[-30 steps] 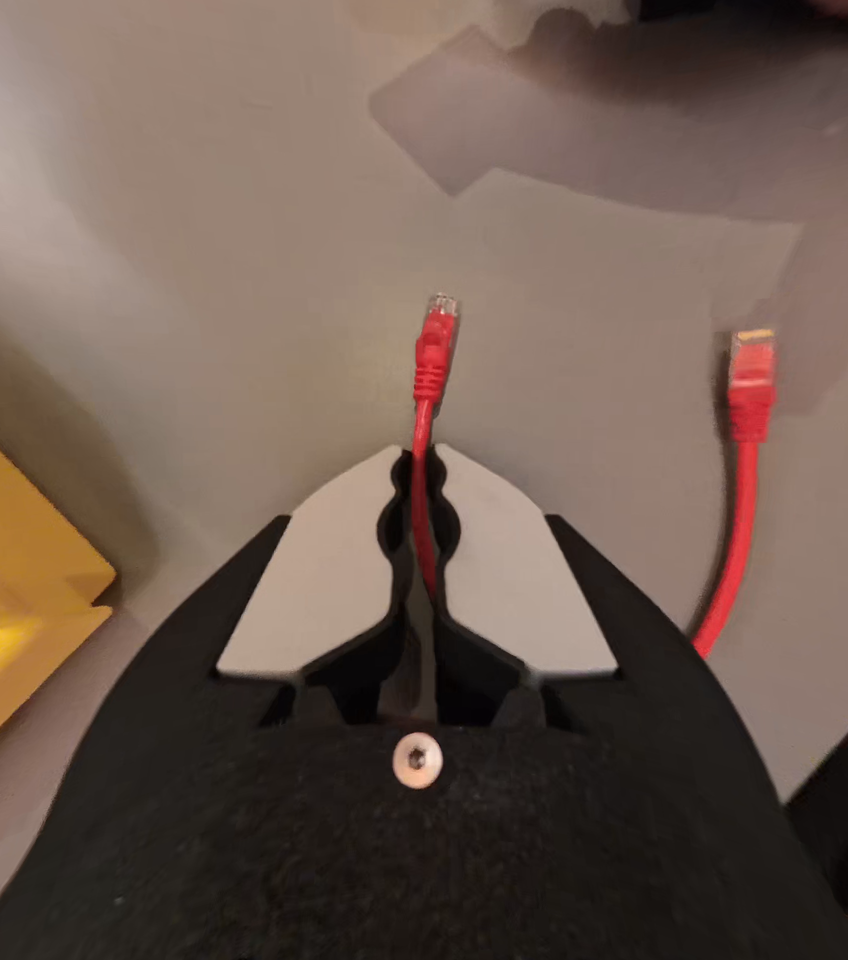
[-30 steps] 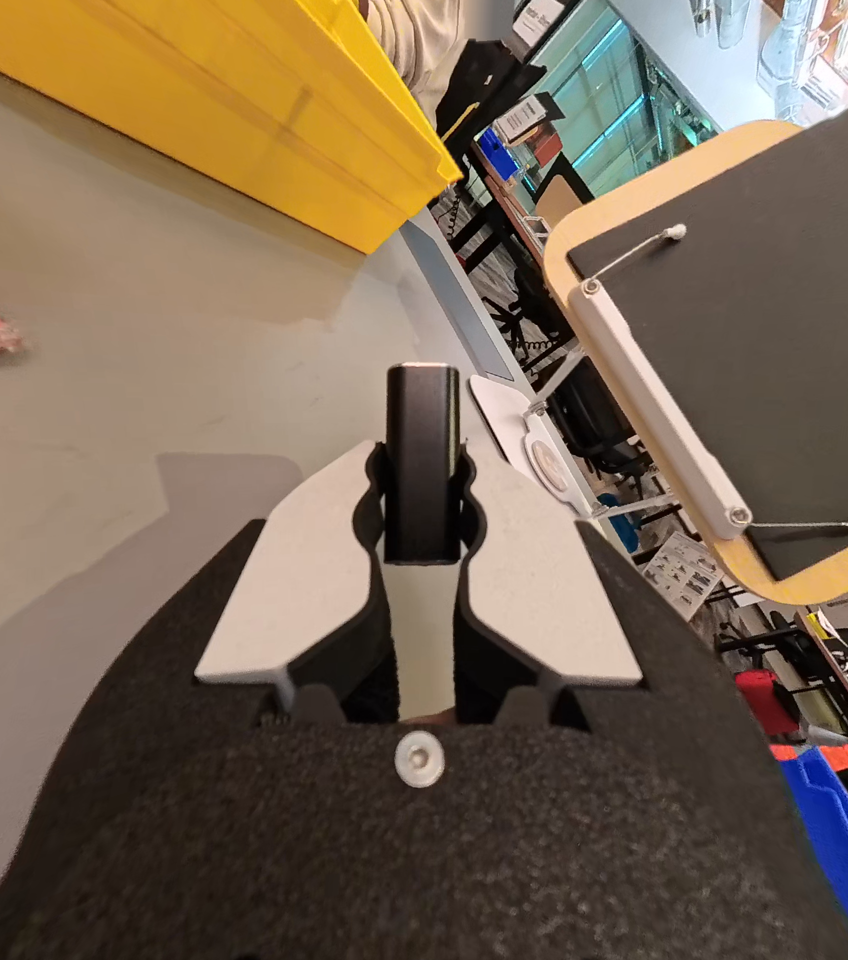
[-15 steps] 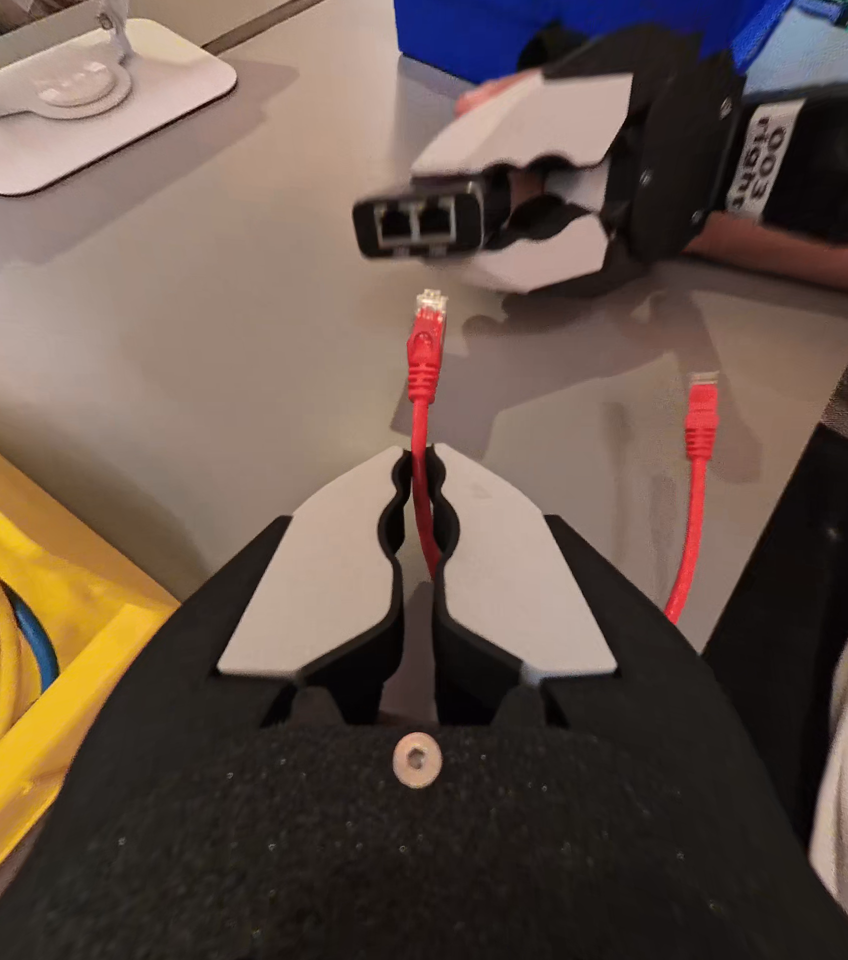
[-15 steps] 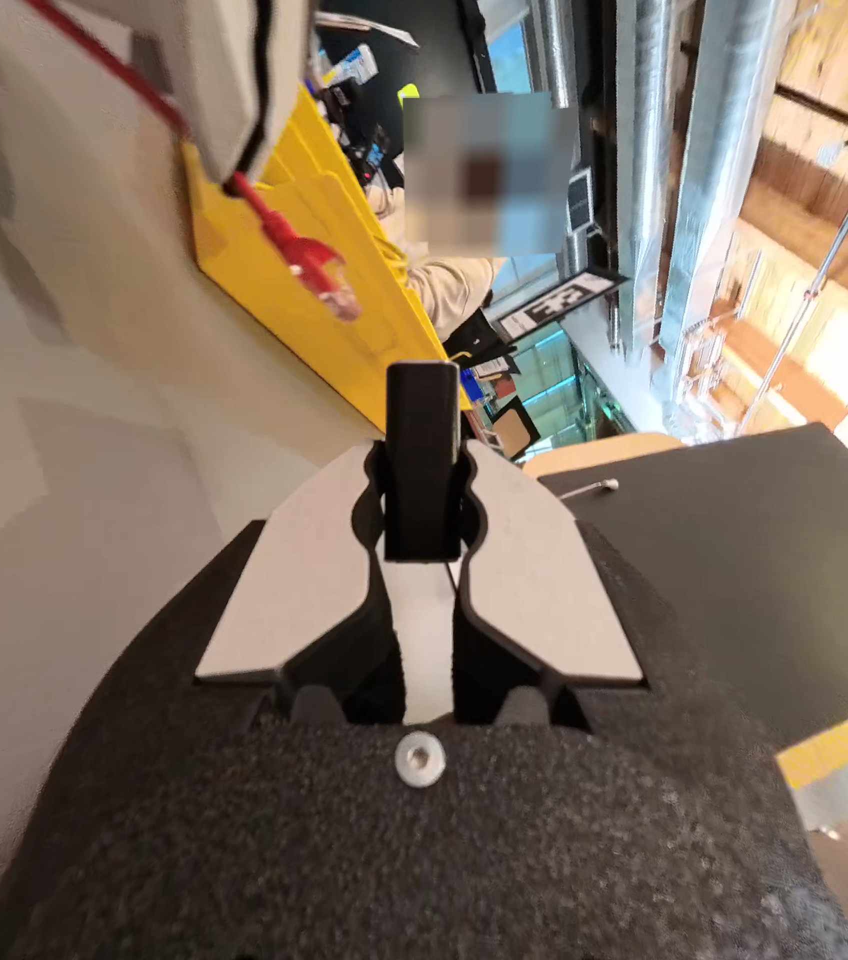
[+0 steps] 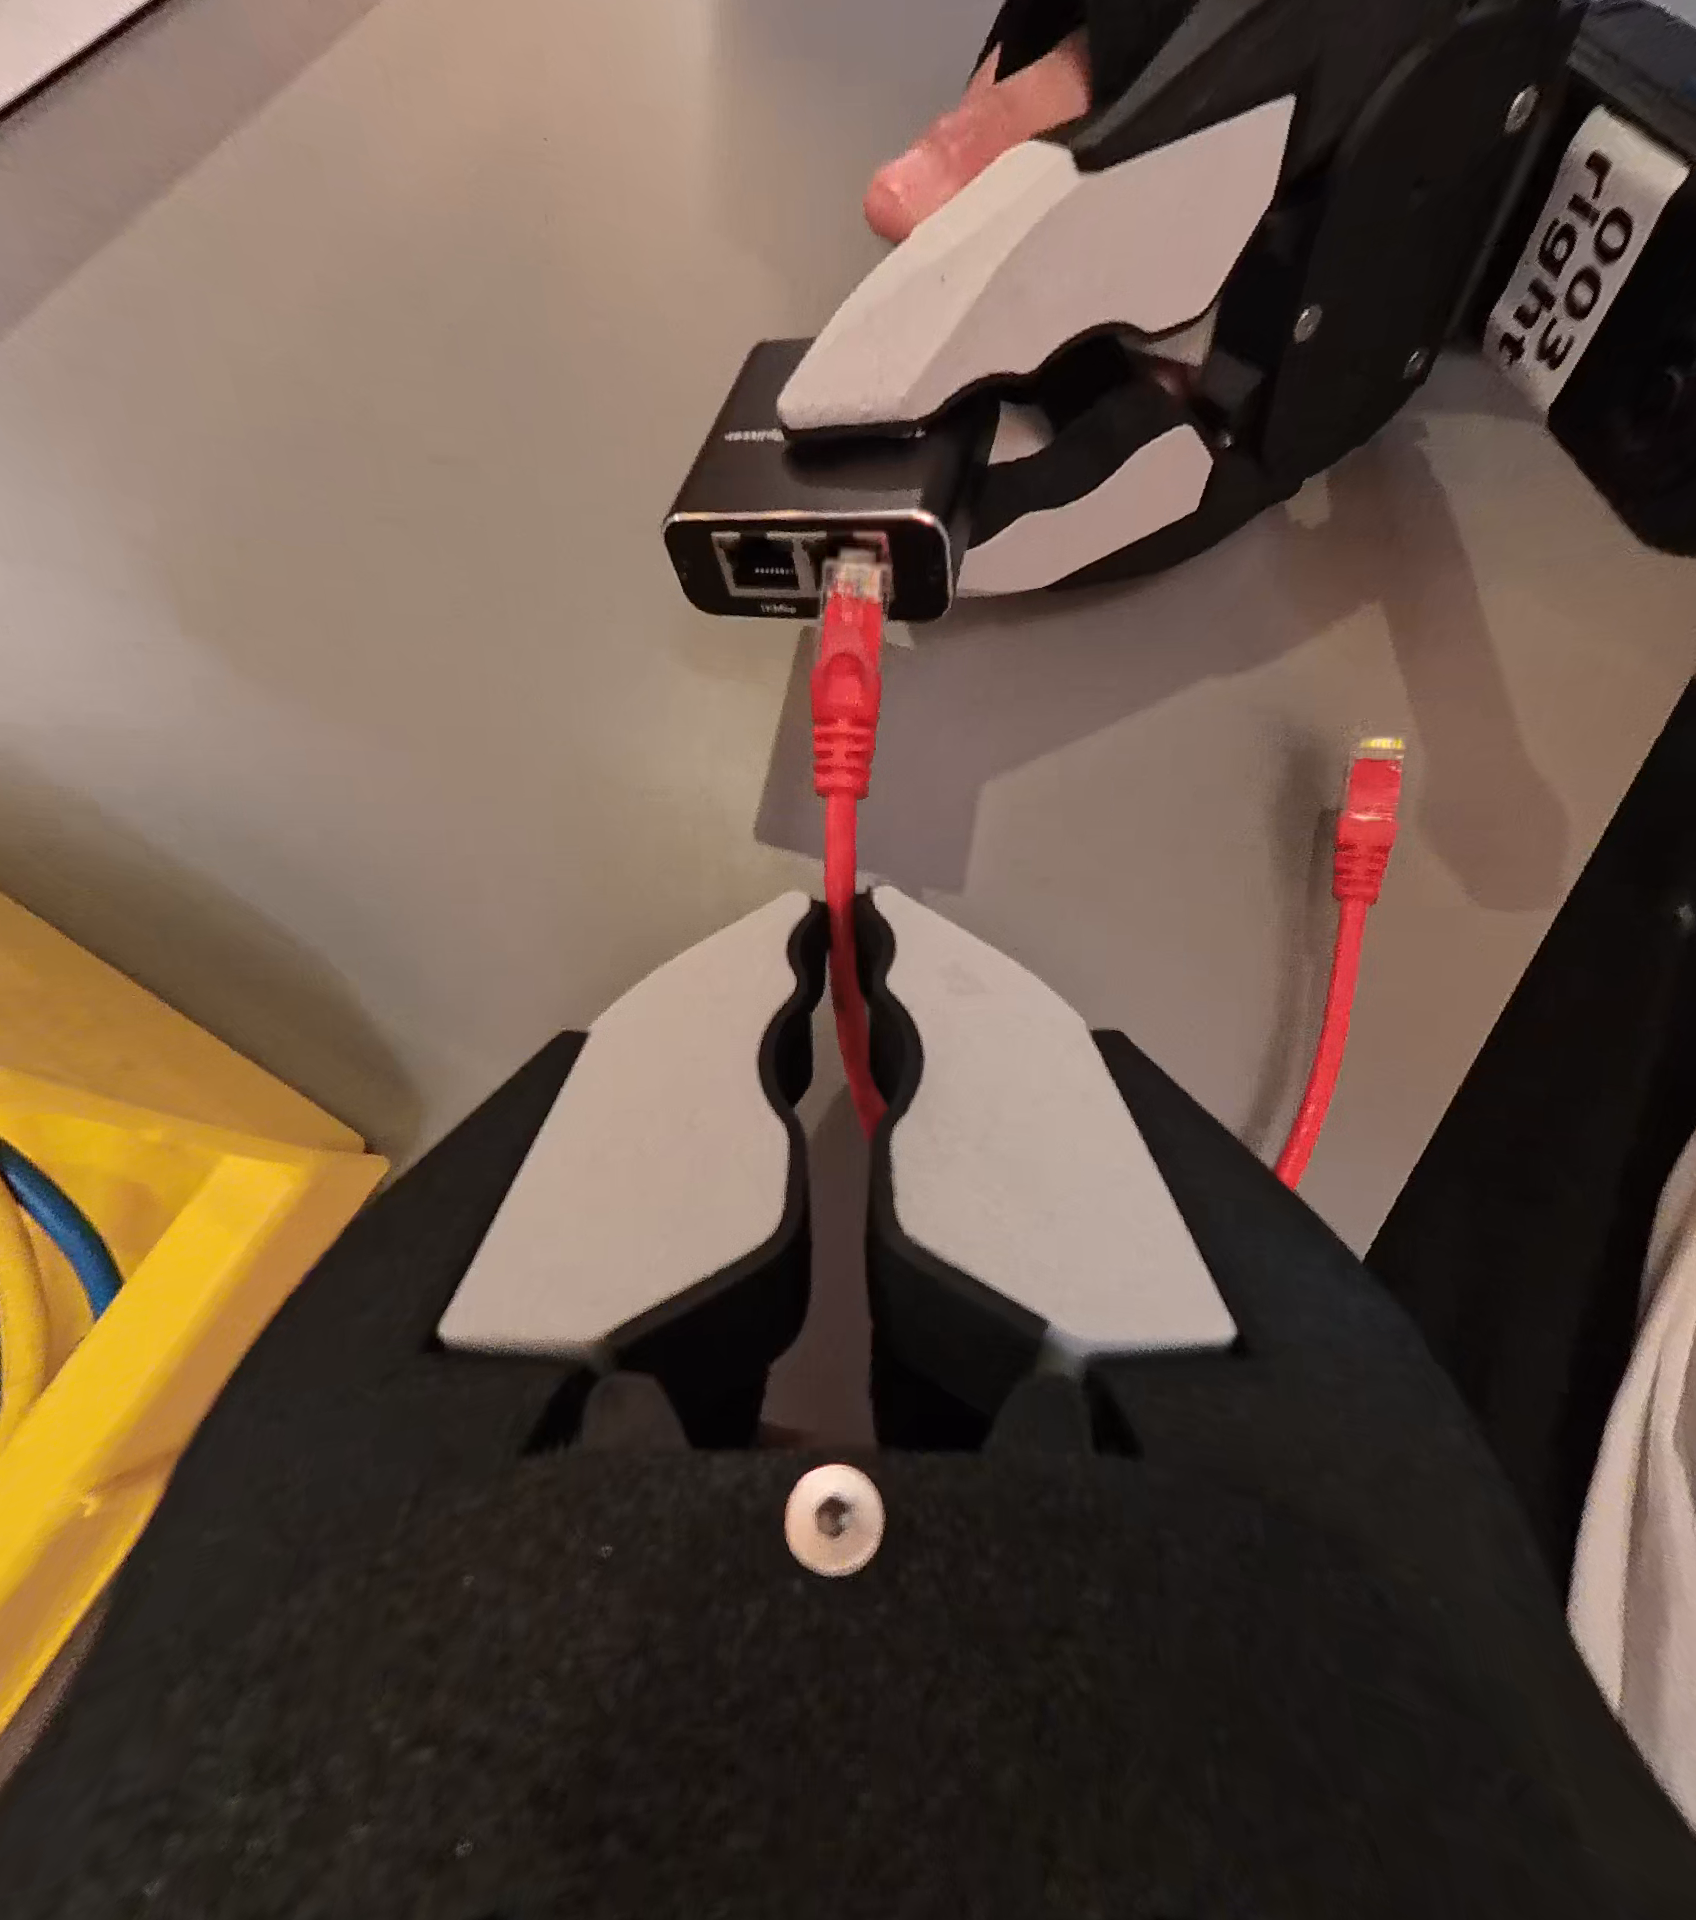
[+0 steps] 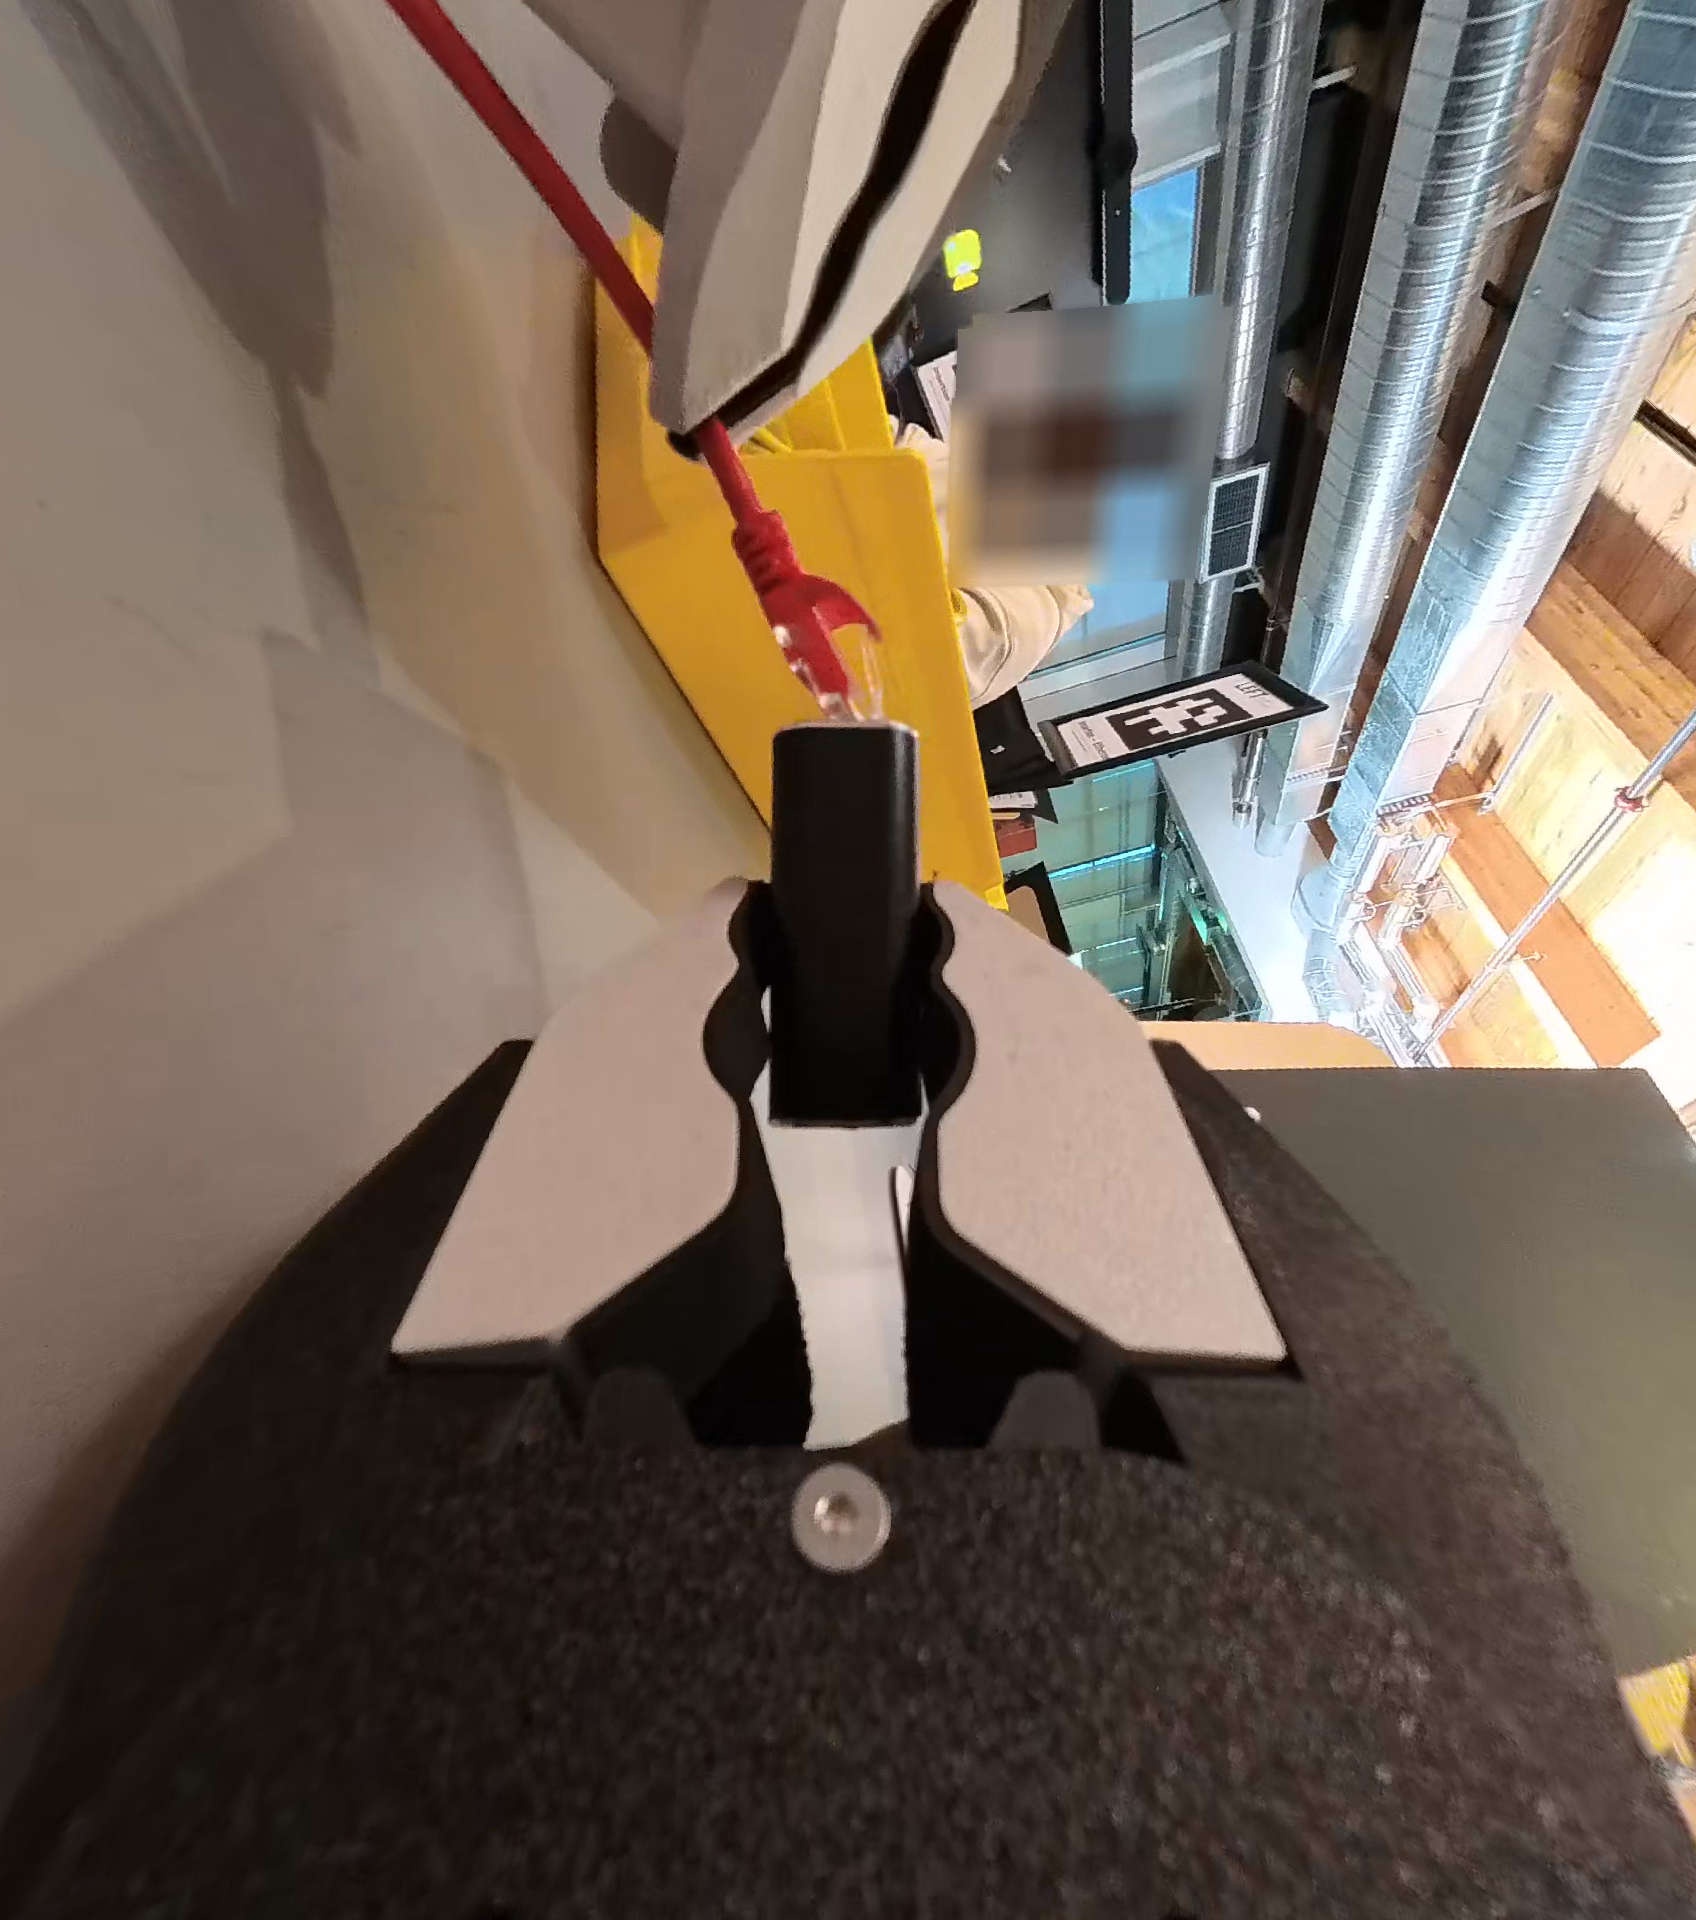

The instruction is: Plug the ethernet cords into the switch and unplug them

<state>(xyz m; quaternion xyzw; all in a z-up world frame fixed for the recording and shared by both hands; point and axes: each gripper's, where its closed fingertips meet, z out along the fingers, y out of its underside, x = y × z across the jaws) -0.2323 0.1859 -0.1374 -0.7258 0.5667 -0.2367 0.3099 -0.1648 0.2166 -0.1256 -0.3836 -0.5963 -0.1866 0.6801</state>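
Note:
My left gripper (image 5: 842, 906) is shut on a red ethernet cord (image 5: 842, 790) just behind its plug. The clear plug tip (image 5: 857, 577) sits at the mouth of the right port of the small black switch (image 5: 813, 540); how deep it is I cannot tell. The left port is empty. My right gripper (image 6: 844, 894) is shut on the switch (image 6: 844, 935) and holds it above the grey table, ports facing the left gripper. In the right wrist view the cord's plug (image 6: 818, 634) touches the switch's far end. The cord's other plug (image 5: 1372, 800) lies on the table to the right.
A yellow bin (image 5: 96, 1247) with yellow and blue cables stands at the left. The right gripper's body (image 5: 1446, 239) and a person's hand are at the top right. A black surface (image 5: 1602, 1039) and a person's pale sleeve border the table on the right. My hands' fingertips stand some 8 cm from each other.
The two grippers have come together: the switch now sits right in front of the cord's plug, and the plug tip has reached the right port. Both grips are unchanged.

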